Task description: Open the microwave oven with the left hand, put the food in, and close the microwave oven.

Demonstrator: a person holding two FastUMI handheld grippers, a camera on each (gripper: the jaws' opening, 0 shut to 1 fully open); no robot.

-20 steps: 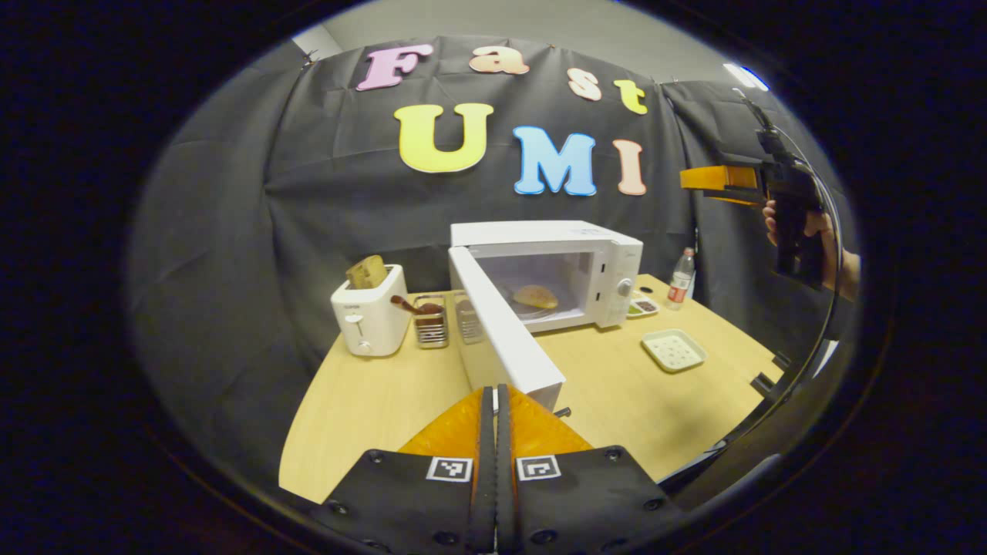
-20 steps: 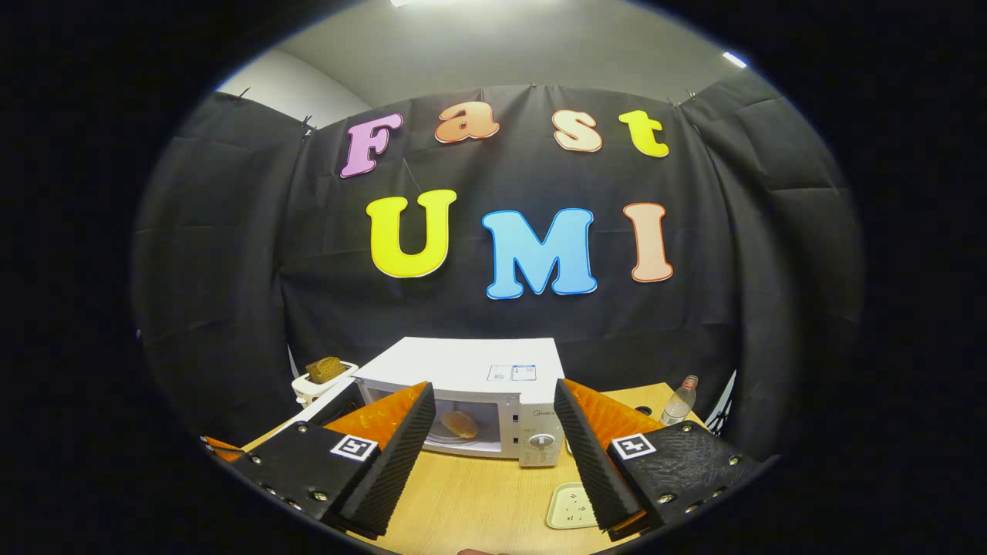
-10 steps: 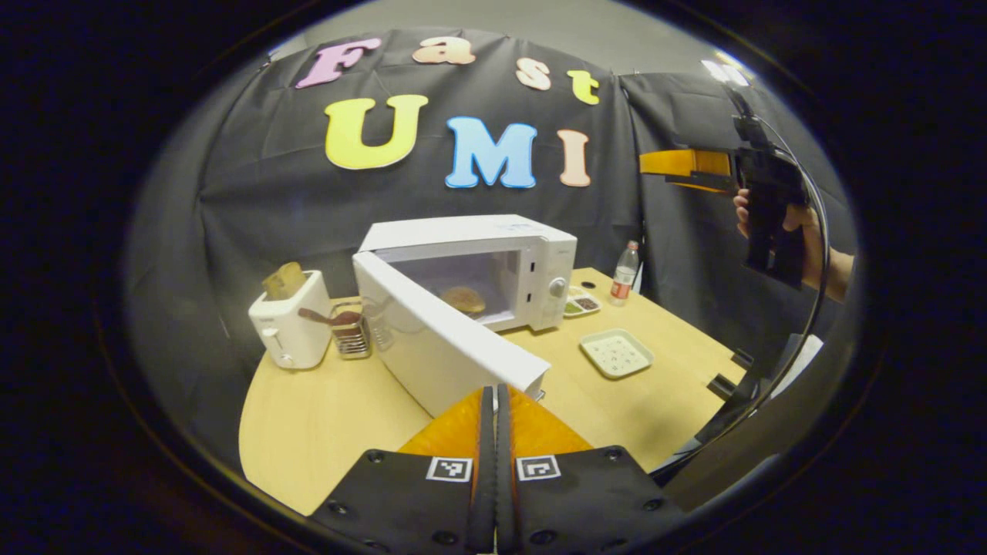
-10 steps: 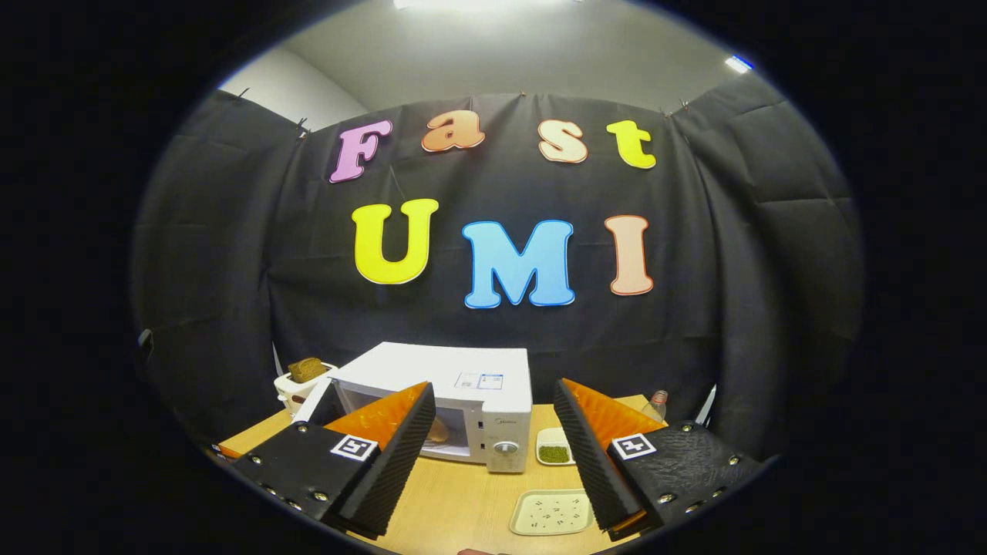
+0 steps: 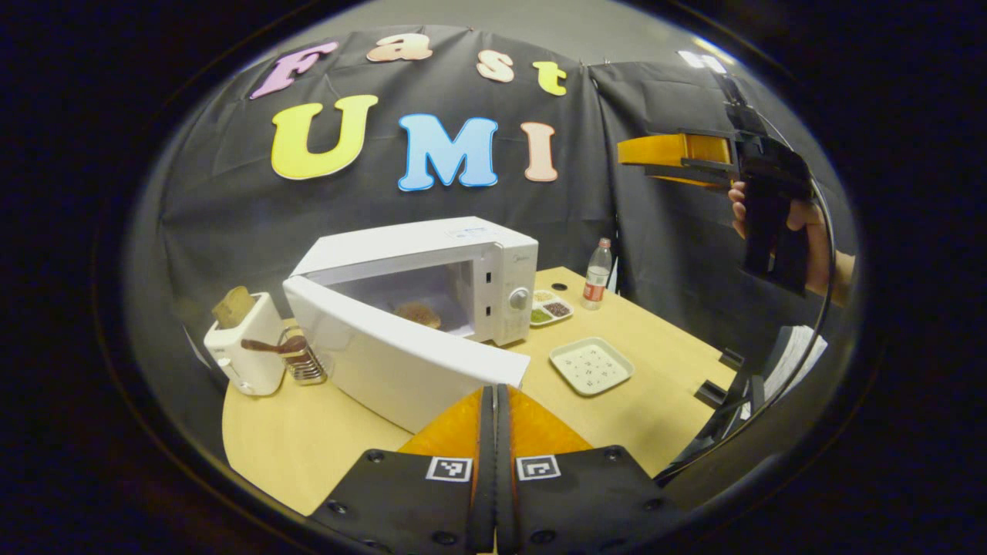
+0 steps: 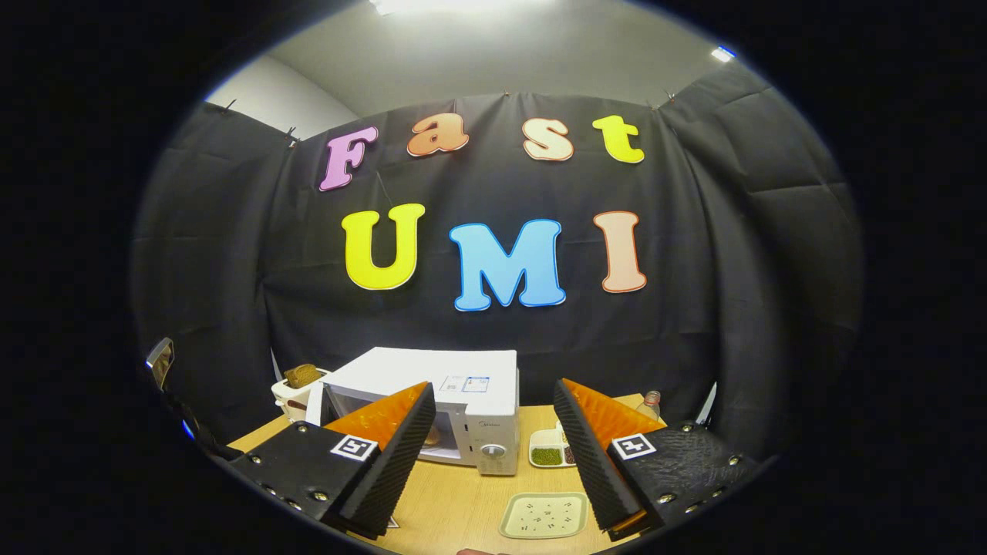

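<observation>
Now you're pressing the shut left gripper (image 5: pixel 489 401) against the door (image 5: pixel 401 366) edge, center-bottom, while the right gripper (image 6: pixel 493 447) is gaping empty.

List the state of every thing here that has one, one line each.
Microwave door: partly open.
Food: inside the microwave.
Left claw: shut, empty, at the door's edge.
Right claw: open, empty, raised.
Toaster: bread sticking up.
Bottle: upright, capped.
</observation>
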